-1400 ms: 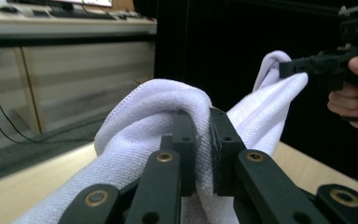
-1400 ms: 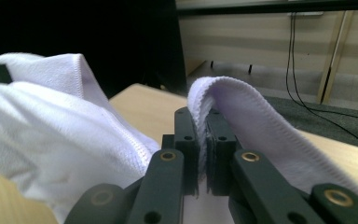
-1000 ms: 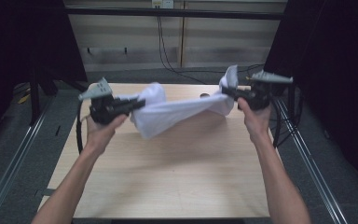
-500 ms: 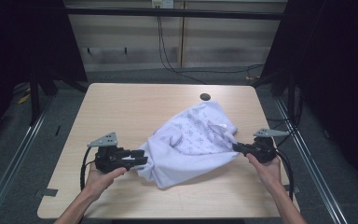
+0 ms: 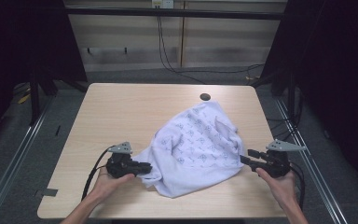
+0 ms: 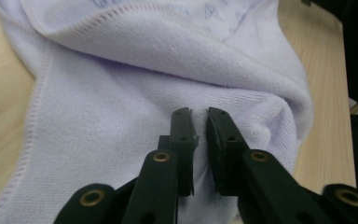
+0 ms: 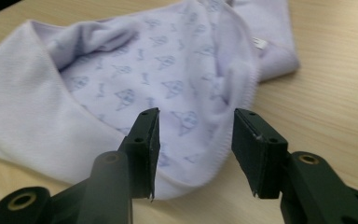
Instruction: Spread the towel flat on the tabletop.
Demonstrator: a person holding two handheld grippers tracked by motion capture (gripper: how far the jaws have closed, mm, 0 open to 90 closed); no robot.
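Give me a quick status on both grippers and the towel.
Left gripper jaws just closed, nearly shut, nothing pinched. Right gripper just opened, towel released, crumpled on table. Nothing in the way.

Pale lilac towel (image 5: 198, 147) with small blue print; light wood table (image 5: 121, 112); black claws

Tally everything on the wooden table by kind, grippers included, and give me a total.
Pale lilac printed terry cloth: 1
Black two-jaw grippers, left gripper and right gripper: 2
Small dark round spot at the far edge of the light wooden table, spot at: 1
Total: 4
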